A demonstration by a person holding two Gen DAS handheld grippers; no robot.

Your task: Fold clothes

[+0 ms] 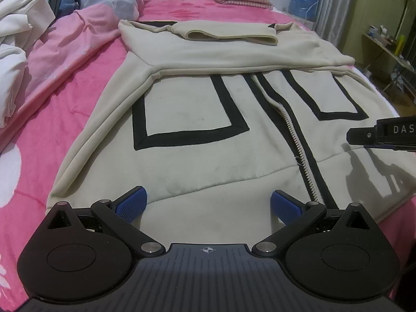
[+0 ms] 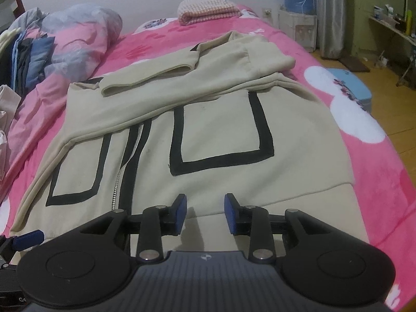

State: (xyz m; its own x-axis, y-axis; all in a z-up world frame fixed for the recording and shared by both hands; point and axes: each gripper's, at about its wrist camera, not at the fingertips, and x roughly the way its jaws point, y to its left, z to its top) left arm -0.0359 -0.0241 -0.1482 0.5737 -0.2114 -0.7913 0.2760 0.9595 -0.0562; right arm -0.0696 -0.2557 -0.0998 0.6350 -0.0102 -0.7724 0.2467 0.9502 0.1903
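Note:
A cream zip-up jacket with black rectangle trim lies flat, front up, on the pink bed; it also shows in the right wrist view. Both sleeves are folded across its chest at the far end. My left gripper is wide open and empty, hovering just above the near hem left of the zipper. My right gripper is open and empty above the hem on the right half. The right gripper's tip shows at the right edge of the left wrist view.
The pink blanket covers the bed. A pile of white clothes and a bundled pink duvet lie at the left. A folded checked towel sits at the bed's head. The bed's right edge drops to a wooden floor.

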